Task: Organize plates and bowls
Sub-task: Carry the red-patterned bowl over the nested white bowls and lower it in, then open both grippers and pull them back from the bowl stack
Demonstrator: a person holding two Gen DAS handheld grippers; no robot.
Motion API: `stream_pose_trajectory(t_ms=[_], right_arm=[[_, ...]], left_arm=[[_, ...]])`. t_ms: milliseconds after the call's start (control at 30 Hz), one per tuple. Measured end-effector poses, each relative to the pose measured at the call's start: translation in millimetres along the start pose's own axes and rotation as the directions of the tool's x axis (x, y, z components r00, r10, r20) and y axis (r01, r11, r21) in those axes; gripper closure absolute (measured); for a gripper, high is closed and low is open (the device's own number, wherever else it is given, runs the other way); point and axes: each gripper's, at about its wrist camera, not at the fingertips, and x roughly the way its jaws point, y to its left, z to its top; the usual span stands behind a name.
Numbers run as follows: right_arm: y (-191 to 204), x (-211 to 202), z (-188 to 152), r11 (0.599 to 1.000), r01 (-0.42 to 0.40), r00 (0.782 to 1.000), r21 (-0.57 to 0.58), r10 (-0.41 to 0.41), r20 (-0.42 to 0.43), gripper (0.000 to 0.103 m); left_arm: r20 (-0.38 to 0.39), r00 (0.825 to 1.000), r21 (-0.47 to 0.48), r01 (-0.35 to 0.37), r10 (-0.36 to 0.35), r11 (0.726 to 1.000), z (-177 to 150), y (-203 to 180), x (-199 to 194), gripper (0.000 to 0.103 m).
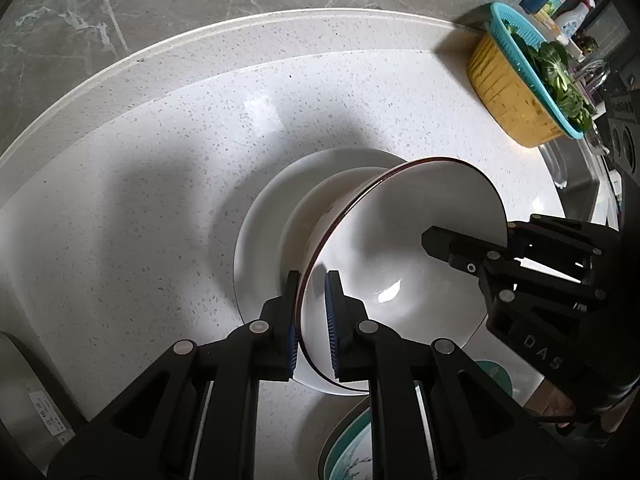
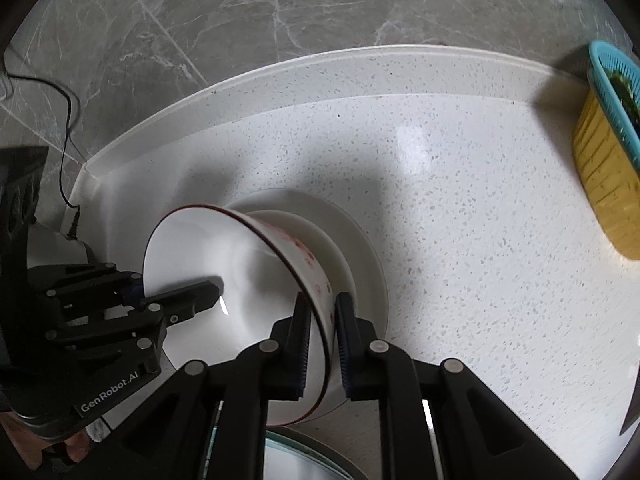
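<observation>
A speckled white stone desk spreads beneath both claws. Directly under them sits a plain white ceramic plate stack, wide plate below, smaller dish on top. Above it hangs a white glazed ceramic bowl with a dark red rim, tilted, carried from opposite sides: the left claw pinches the rim wall on one side, the right claw pinches the far side. Glazed and rigid, the bowl looks slippery and breakable; thin rim holds seem best kept firm and level while lowering.
</observation>
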Motion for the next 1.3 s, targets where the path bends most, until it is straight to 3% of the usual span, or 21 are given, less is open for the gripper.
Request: stream_pose_trajectory(t_ms=[167,333,767,867,933,1300], right_arm=[[11.0,0.5,-0.4,0.997,0.052,0.998,-0.064,-0.051,0.025,0.088],[21.0,0.8,-2.5,0.988,0.095,0.995,-0.123,-0.089,0.055,0.088],[17.6,0.7,-1.3,0.99,0.074,0.996,-0.119,-0.067,0.059,0.093],[16.4,1.4,-1.8,0.991,0.064,0.997,-0.117,-0.057,0.057,0.093],[14.6,3.6,-1.2,0.992,0.057,0.998,-0.11,-0.052,0.048,0.093],[12.9,3.3,-0.7,0.996,0.034,0.999,-0.084,-0.031,0.038,0.088]], left_arm=[[0.028,0.999,-0.02,0.017,-0.017,1.0,-0.4,3.1,-0.8,0.086],[0.058,0.997,-0.033,0.06,-0.058,0.998,-2.3,1.9,-1.9,0.065],[0.163,0.979,-0.087,0.136,-0.121,0.987,-14.6,10.0,-10.4,0.053],[0.198,0.97,-0.113,0.163,-0.139,0.98,-14.3,16.3,-14.4,0.046],[0.202,0.971,-0.123,0.158,-0.131,0.98,-13.5,19.6,-14.6,0.033],[0.232,0.962,-0.142,0.179,-0.143,0.974,-15.8,27.3,-17.9,0.033]])
